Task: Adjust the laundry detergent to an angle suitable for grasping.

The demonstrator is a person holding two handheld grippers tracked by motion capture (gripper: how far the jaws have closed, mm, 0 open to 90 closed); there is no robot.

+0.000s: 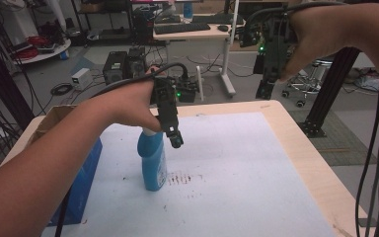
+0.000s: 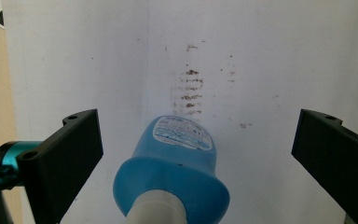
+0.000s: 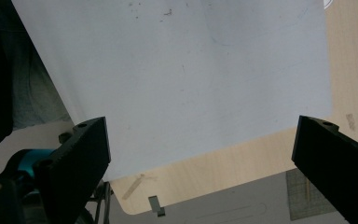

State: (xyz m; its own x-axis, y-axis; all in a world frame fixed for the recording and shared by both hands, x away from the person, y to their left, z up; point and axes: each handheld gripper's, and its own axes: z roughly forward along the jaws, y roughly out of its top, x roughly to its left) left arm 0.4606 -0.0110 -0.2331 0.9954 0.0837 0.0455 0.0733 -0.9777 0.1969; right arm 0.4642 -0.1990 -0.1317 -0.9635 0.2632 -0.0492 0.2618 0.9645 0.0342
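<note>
While the left hand-held gripper (image 1: 175, 140) hangs over the blue spray bottle (image 1: 152, 160), its two black jaws stand wide apart and grip nothing. In the left gripper view the bottle (image 2: 177, 172) sits between the jaws, well clear of both, with its white neck at the bottom edge and its label facing up. The bottle stands upright on the white sheet (image 1: 237, 163) that covers most of the bench (image 1: 296, 143), toward the sheet's left side. Just to the right of the bottle's base lies a patch of small brown smears (image 1: 183, 178); the left gripper view shows the same smears (image 2: 189, 91) just beyond the bottle. A blue box (image 1: 81, 185) rests at the left edge of the bench, near the bottle, with a brown cardboard box (image 1: 49, 121) behind it.

The right hand-held gripper (image 1: 265, 89) is held high above the far right corner of the bench. Its jaws are also spread wide and empty, and the right gripper view looks down between them at the bare sheet (image 3: 191, 79) and the bench's pale wooden rim (image 3: 242, 168).
</note>
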